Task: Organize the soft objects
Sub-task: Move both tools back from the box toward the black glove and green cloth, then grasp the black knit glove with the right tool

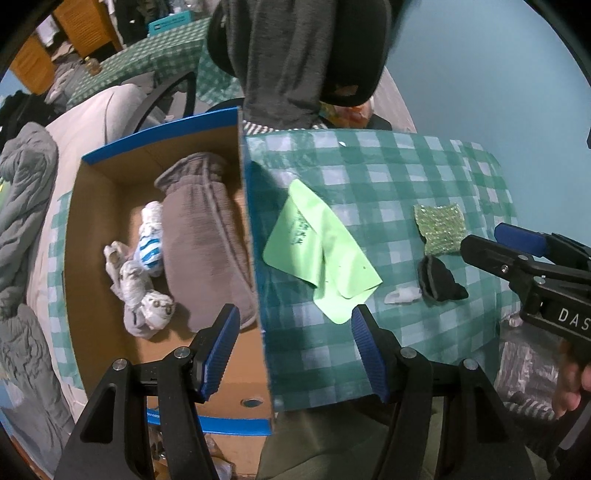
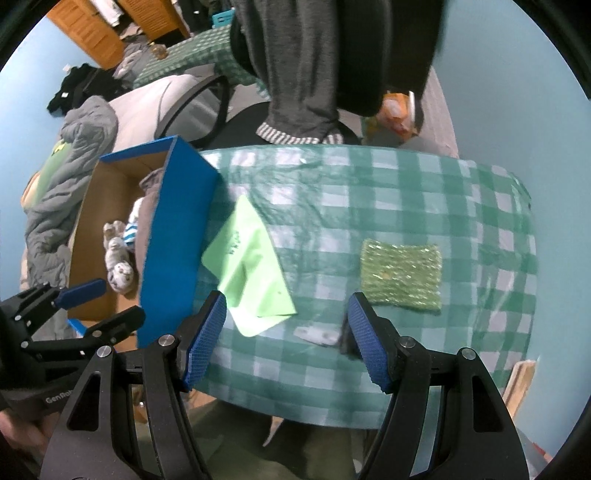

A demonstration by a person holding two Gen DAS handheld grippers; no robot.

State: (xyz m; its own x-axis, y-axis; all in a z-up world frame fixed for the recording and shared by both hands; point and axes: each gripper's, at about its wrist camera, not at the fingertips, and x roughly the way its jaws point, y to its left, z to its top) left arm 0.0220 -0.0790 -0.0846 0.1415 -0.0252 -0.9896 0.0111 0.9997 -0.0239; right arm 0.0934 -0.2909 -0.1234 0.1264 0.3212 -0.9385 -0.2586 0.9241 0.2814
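A light green cloth (image 1: pixel 317 251) (image 2: pixel 247 273) lies flat on the checked tablecloth (image 1: pixel 369 177) beside an open cardboard box (image 1: pixel 255 236) (image 2: pixel 173 236) with blue outer walls. The box holds a grey garment (image 1: pixel 207 236), white socks (image 1: pixel 144 295) and a blue-striped sock (image 1: pixel 151 251). Further right lie a sparkly green scrubber (image 1: pixel 439 229) (image 2: pixel 402 273), a black sock (image 1: pixel 439 280) and a small white scrap (image 1: pixel 402 295) (image 2: pixel 317 334). My left gripper (image 1: pixel 295 332) (image 2: pixel 103 306) hangs open above the box wall. My right gripper (image 2: pixel 286 317) (image 1: pixel 480 236) is open above the table's near edge, empty.
A grey garment with a striped cuff (image 2: pixel 295 136) hangs at the table's far edge. A grey quilt (image 1: pixel 26 199) and a pale cushion (image 1: pixel 96 118) lie left of the box. Wooden furniture (image 2: pixel 85 29) stands at the back. A hand (image 1: pixel 569 384) holds the right gripper.
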